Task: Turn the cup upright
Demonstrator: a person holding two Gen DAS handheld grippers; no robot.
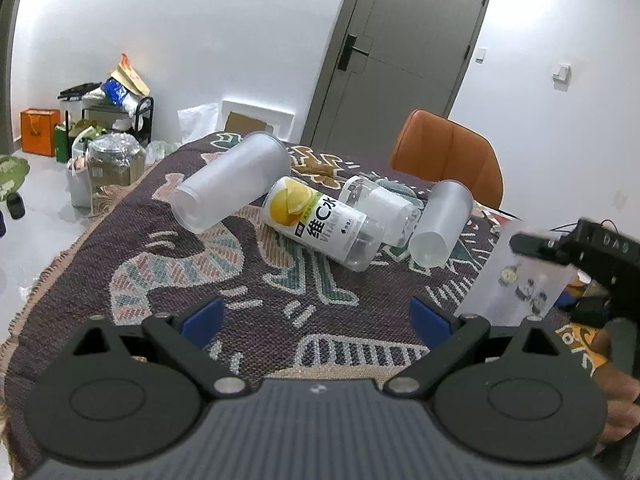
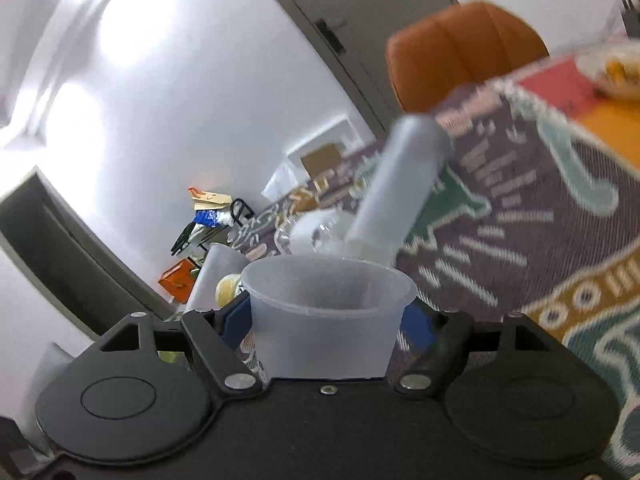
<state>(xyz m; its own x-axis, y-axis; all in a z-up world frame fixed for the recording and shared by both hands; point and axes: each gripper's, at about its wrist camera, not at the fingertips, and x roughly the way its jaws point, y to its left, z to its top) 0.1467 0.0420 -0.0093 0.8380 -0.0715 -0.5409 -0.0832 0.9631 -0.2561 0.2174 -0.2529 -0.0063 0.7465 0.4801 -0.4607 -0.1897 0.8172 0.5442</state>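
My right gripper [image 2: 326, 324] is shut on a frosted plastic cup [image 2: 326, 320], its open rim facing the camera; the view is tilted and blurred. In the left wrist view the same cup [image 1: 520, 276] stands about upright at the right, gripped near its rim by the right gripper [image 1: 528, 246]. My left gripper [image 1: 316, 316] is open and empty, low over the patterned tablecloth [image 1: 224, 280]. Two more frosted cups lie on their sides: a large one [image 1: 232, 182] at the back left and a smaller one [image 1: 442, 222] at the right.
A lemon drink bottle [image 1: 320, 224] and a clear cup [image 1: 380, 208] lie on their sides between the frosted cups. An orange chair [image 1: 444, 152] stands behind the table. Bags, jars and a rack [image 1: 108, 128] clutter the floor at the left. A grey door [image 1: 404, 48] is behind.
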